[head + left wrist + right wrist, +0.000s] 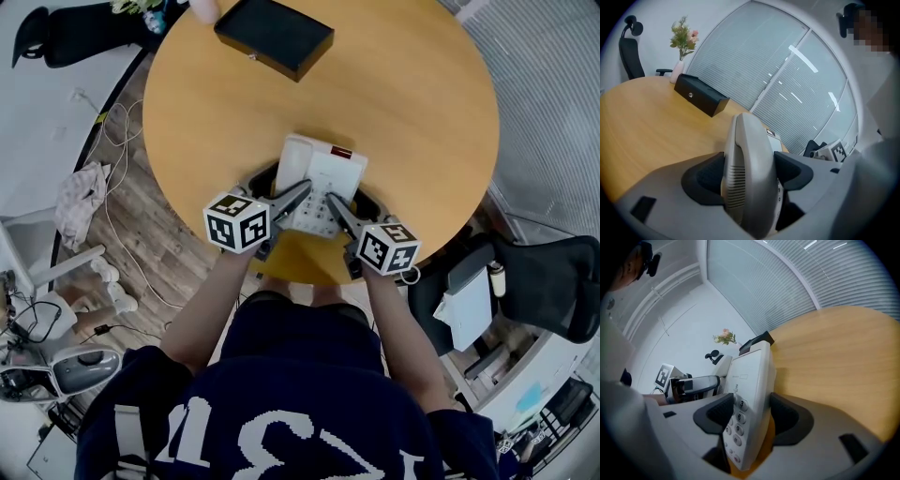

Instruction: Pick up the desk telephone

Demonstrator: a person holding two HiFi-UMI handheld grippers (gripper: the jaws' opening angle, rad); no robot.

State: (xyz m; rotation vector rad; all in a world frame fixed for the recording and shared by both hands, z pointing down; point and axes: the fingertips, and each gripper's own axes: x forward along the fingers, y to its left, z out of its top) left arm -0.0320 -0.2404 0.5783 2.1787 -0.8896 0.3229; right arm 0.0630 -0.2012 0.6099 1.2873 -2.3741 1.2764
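Note:
A white desk telephone (319,178) lies near the front edge of the round wooden table (234,103). My left gripper (281,189) is shut on its left side, where the handset (750,159) fills the gap between the dark pads (708,177). My right gripper (356,208) is shut on the right edge of the telephone (751,376), with keypad buttons (737,423) showing between its jaws. In the right gripper view the telephone looks tilted. I cannot tell whether it is off the wood.
A black box (274,36) lies at the table's far side, with a vase of flowers (680,51) beyond it. A black office chair (553,281) and a white cabinet stand at the right. Cables and cloth lie on the floor at the left.

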